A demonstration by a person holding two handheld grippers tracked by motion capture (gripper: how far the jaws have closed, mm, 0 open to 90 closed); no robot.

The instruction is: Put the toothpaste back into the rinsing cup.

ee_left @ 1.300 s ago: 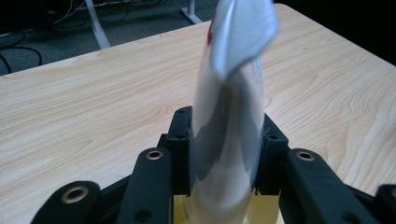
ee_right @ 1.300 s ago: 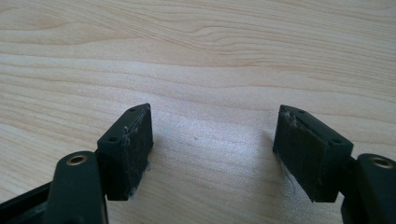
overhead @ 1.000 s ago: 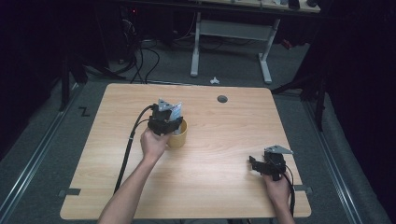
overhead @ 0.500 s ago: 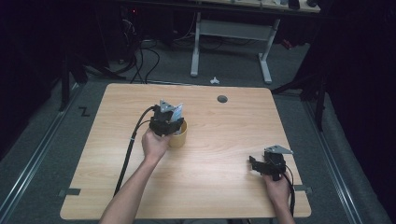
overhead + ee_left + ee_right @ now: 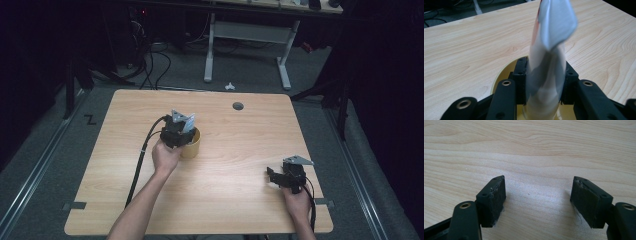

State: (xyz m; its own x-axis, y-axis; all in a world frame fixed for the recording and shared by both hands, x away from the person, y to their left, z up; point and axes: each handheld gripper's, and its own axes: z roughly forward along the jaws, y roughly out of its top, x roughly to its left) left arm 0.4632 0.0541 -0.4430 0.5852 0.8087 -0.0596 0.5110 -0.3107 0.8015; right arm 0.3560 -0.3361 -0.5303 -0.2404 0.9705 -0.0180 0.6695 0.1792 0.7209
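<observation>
My left gripper [image 5: 180, 131] hovers over a yellow cup [image 5: 192, 146] left of the table's middle, shut on a soft white packet [image 5: 188, 122]. In the left gripper view the packet [image 5: 554, 30] rises upright and slightly blurred from between the pads of my left gripper [image 5: 545, 75], with a red mark on its upper left edge. The yellow cup's rim [image 5: 499, 80] lies directly beneath the jaws. My right gripper [image 5: 272, 176] rests low near the table's front right corner. In the right gripper view my right gripper [image 5: 537, 200] stands open, with bare wood between its pads.
The wooden table [image 5: 240, 145] has a round cable hole [image 5: 238, 106] near its far edge. A black cable [image 5: 140, 160] trails from the left gripper toward the front. Beyond the table stand a white desk frame [image 5: 247, 35] and floor cables [image 5: 150, 60].
</observation>
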